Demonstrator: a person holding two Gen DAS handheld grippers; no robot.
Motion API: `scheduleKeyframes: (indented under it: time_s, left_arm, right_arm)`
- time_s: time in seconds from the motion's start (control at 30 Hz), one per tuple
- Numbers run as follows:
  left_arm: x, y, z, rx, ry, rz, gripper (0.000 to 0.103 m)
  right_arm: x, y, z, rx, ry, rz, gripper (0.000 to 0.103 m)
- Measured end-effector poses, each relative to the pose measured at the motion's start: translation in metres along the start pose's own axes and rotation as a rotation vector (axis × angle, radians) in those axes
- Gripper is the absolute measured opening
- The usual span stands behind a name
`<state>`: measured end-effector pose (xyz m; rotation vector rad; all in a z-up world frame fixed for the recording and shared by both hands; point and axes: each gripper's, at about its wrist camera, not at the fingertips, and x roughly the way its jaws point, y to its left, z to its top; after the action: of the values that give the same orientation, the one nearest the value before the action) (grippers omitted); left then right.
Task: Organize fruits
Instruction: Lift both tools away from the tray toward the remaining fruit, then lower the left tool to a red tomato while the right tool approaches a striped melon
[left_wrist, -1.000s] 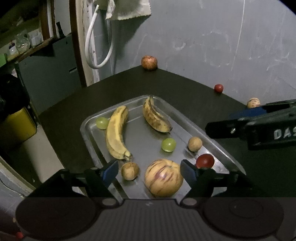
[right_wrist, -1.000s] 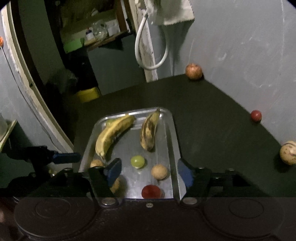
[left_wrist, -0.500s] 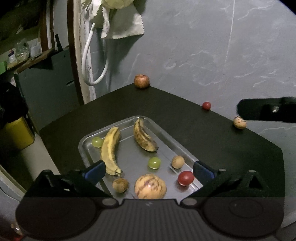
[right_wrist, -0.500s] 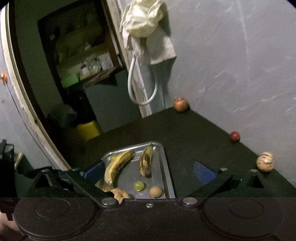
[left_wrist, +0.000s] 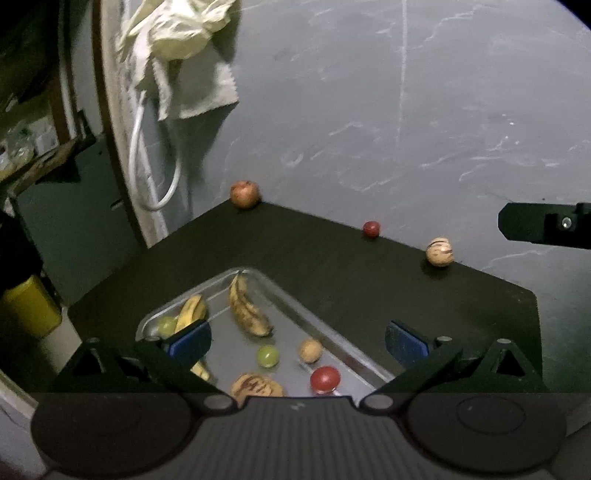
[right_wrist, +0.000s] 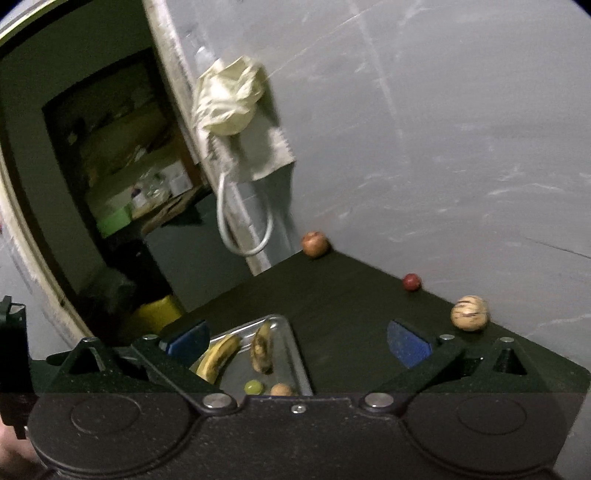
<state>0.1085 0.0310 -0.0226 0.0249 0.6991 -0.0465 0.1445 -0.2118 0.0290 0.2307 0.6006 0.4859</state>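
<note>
You hold both grippers above a dark table (left_wrist: 332, 273) that is pushed into the corner of a grey wall. Your left gripper (left_wrist: 297, 341) has its jaws spread fully apart with nothing between the blue pads; it hangs over the near end of a metal tray (left_wrist: 354, 354). Your right gripper (right_wrist: 297, 341) is likewise spread wide and empty, aimed over bare tabletop just right of the tray.

The tray sits at the near left of the table and already gathers most of the fruit: a yellow banana (left_wrist: 190, 312), a browner spotted banana (left_wrist: 245, 308), two green grapes (left_wrist: 266, 356), a small tan round fruit (left_wrist: 310, 350), a red tomato-like fruit (left_wrist: 325, 378) and a striped melon-like fruit (left_wrist: 256, 384) at the near edge. Judging by this grouping, the tray is the collecting place.

Three fruits lie outside it, all against the wall at the table's far edge: a reddish apple or pomegranate (left_wrist: 244, 194) in the far corner, a small red fruit (left_wrist: 371, 229) further right, and a striped pale fruit (left_wrist: 439, 252) nearest your right gripper. They probably rest there because the wall stops them from rolling.

Between tray and wall the tabletop is open, so you have free room to reach. The table's left edge drops off beside a doorway, where a cloth (left_wrist: 177, 33) and a white hose loop (left_wrist: 159, 177) hang. The wall leaves little room behind the stray fruits, so approaching from the front or above looks easier.
</note>
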Motion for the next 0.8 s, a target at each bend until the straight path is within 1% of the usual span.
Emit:
scheduleKeyframes:
  time_s: [0.17, 0.33, 0.47, 0.57, 0.8]
  left_arm:
    - [0.010, -0.007, 0.013, 0.035, -0.003, -0.023, 0.102]
    - [0.041, -0.011, 0.034, 0.071, -0.002, -0.087, 0.102]
    - [0.080, -0.016, 0.059, 0.108, 0.003, -0.163, 0.102]
    - [0.118, -0.023, 0.077, 0.145, 0.007, -0.226, 0.102]
    - [0.212, -0.035, 0.105, 0.195, 0.040, -0.375, 0.101]
  right_arm:
    - [-0.002, -0.018, -0.001, 0.046, -0.022, -0.081, 0.102]
    - [0.007, -0.036, 0.000, 0.088, -0.030, -0.174, 0.102]
    - [0.021, -0.049, 0.001, 0.136, -0.029, -0.263, 0.102]
    - [0.038, -0.057, 0.001, 0.169, -0.025, -0.338, 0.102]
    - [0.093, -0.078, 0.000, 0.233, -0.003, -0.536, 0.102]
